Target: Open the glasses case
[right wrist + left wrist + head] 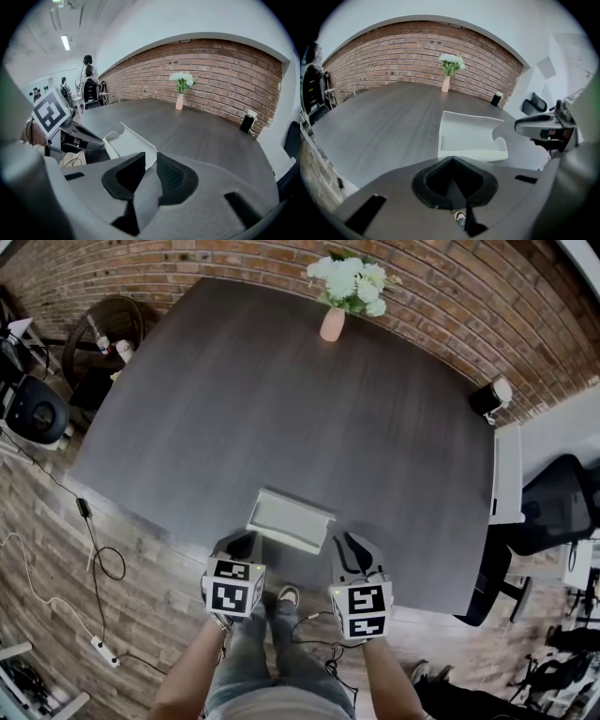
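Observation:
The white glasses case lies on the dark table near its front edge, its lid raised and its inside bare. In the left gripper view the case sits just beyond the jaws. My left gripper hangs off the table edge to the case's lower left, its pads pressed together on nothing. My right gripper is to the case's lower right, close to its corner, jaws a narrow gap apart with nothing between. In the right gripper view the tilted lid rises behind the right gripper.
A pink vase of white flowers stands at the table's far edge. A small black speaker sits at the far right corner. Office chairs stand to the right, cables lie on the floor at left.

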Demonstrator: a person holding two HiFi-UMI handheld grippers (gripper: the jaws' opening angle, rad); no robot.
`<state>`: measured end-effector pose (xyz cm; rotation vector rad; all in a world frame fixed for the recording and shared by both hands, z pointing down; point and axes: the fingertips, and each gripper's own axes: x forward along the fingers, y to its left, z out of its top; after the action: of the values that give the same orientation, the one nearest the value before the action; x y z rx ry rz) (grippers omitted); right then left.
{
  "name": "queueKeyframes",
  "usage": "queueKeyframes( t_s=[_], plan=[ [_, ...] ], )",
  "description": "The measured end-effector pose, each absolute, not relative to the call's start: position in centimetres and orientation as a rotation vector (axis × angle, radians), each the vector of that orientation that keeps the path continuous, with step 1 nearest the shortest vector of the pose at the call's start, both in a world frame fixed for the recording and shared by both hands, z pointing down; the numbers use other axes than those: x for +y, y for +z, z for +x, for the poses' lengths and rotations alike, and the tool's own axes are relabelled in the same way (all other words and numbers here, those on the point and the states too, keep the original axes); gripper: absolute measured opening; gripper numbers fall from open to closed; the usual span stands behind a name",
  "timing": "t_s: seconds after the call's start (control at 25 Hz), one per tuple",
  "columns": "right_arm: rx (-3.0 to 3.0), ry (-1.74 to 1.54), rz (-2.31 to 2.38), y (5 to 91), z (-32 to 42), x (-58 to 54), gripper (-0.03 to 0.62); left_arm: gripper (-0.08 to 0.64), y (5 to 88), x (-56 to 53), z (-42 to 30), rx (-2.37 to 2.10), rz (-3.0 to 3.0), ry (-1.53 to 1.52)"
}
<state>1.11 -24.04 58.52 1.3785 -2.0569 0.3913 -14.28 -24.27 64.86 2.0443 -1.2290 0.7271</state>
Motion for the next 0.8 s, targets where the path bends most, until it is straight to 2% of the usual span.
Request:
queueKeyframes(
  t_s=[0.36, 0.8],
  plan=[
    [-2.102, 0.394, 1.471, 54.9, 2.1, -24.6, 0.069, -0.005, 62.6, -24.9, -14.4, -1.254, 2.035, 0.675],
    [-2.224, 0.289, 1.793, 42.8, 7.6, -25.8, 0.005, -0.005, 45.2, -29.4, -14.5, -1.476, 2.277, 0.337]
  ],
)
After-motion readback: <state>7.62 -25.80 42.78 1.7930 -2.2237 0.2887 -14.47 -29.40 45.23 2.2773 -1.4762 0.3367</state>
